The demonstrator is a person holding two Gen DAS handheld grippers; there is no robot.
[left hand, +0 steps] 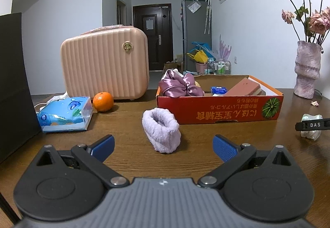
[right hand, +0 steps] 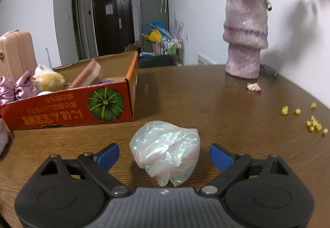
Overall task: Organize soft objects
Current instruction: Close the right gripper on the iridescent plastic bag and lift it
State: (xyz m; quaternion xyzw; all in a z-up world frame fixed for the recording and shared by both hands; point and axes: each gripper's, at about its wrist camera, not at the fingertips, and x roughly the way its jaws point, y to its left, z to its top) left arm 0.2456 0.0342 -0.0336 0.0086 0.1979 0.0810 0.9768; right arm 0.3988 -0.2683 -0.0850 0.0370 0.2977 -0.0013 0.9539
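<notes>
We hold 2 grippers over the wood table [left hand: 115, 123]. Left gripper [left hand: 163, 146] is spread wide w/ nothing between the pads; 1 lavender terry roll [left hand: 160, 130] lies just ahead of it, near the table's middle. Right gripper [right hand: 164, 156] is spread too, 1 iridescent crumpled bag [right hand: 166, 150] between its pads, not touching. 1 red cardboard box [left hand: 218, 107] sits further back w/ 1 purple satin bundle [left hand: 179, 85] and 1 yellow plush [right hand: 50, 81] inside. Toward the left edge: 1 orange [left hand: 103, 101], 1 tissue pack [left hand: 66, 113], 1 pink case [left hand: 105, 67]. 1 vase [right hand: 245, 40] by the far right edge.
</notes>
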